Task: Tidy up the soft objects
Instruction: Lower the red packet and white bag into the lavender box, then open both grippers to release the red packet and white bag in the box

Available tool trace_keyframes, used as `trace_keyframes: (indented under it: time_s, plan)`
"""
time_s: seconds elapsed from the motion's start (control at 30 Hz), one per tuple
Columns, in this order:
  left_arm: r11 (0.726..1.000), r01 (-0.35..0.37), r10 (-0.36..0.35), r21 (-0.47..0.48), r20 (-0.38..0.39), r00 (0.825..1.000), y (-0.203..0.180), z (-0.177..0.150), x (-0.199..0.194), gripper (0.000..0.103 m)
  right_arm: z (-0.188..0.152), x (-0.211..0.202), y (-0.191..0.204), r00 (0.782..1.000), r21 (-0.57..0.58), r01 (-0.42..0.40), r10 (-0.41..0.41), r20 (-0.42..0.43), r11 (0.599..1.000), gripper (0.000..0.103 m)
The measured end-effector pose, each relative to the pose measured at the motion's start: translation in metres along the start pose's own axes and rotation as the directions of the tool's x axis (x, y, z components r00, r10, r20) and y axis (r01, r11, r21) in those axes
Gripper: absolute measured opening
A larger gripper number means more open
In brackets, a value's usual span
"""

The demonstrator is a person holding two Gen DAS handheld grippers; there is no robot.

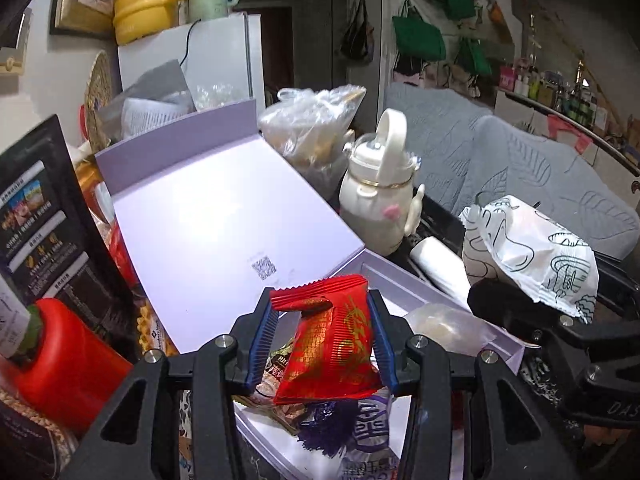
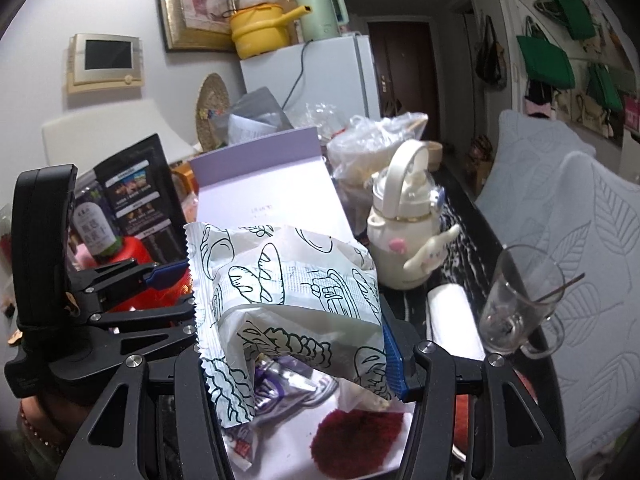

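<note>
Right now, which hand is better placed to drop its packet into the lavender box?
Probably left: the left gripper holds its red packet directly over the lavender box; the bread-print packet hangs beside the rim.

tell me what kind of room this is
Most likely a small, cluttered home living and dining area. A white fridge has a yellow pot and a pale green kettle on top, a covered sofa stands beside the table, and tote bags hang on the wall.

The white bread packet [image 2: 296, 300] hides the right gripper's left pad and box contents.
</note>
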State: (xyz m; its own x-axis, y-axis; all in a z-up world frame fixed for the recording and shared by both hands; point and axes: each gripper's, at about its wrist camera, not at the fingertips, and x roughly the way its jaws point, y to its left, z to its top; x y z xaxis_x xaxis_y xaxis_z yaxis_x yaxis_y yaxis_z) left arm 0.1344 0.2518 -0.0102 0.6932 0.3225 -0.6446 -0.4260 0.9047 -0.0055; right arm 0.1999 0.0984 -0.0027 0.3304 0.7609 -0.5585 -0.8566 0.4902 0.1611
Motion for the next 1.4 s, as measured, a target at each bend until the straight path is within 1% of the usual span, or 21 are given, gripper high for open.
trace_keyframes:
  time_s: [0.33,0.43,0.53,0.67,0.8,1.0,1.13,1.4]
  plan:
    - [1.000,-0.002,0.003,0.008,-0.075,0.997,0.005,-0.009,0.030,0.044,-0.013,0.040,-0.011,0.997,0.057,0.000,0.004,-0.078,0.998,0.055]
    - [1.000,0.031,-0.031,-0.001,-0.091,0.995,0.005,-0.011,0.036,0.044,-0.016,0.047,-0.014,0.995,0.070,0.009,-0.002,-0.098,0.998,0.055]
    - [0.999,0.043,-0.041,0.011,-0.108,0.993,0.001,-0.013,0.042,0.044,-0.020,0.052,-0.016,0.993,0.074,0.026,-0.017,-0.118,0.997,0.055]
    - [0.997,0.072,-0.070,0.008,-0.149,0.986,-0.003,-0.018,0.052,0.044,-0.026,0.056,-0.018,0.988,0.069,0.058,-0.048,-0.144,0.996,0.055]
    - [0.995,0.095,-0.092,0.007,-0.209,0.974,-0.008,-0.026,0.064,0.044,-0.031,0.055,-0.019,0.985,0.064,0.081,-0.071,-0.155,0.995,0.055]
    - [0.996,0.091,-0.090,-0.009,-0.255,0.963,-0.007,-0.031,0.072,0.044,-0.036,0.052,-0.016,0.981,0.022,0.113,-0.108,-0.163,0.993,0.055]
    - [0.997,0.075,-0.081,-0.031,-0.297,0.952,-0.004,-0.034,0.081,0.044,-0.038,0.057,-0.014,0.979,0.014,0.089,-0.085,-0.188,0.996,0.056]
    - [0.997,0.057,-0.069,-0.048,-0.328,0.942,0.000,-0.037,0.092,0.045,-0.038,0.072,-0.016,0.972,0.018,0.088,-0.082,-0.222,0.996,0.057]
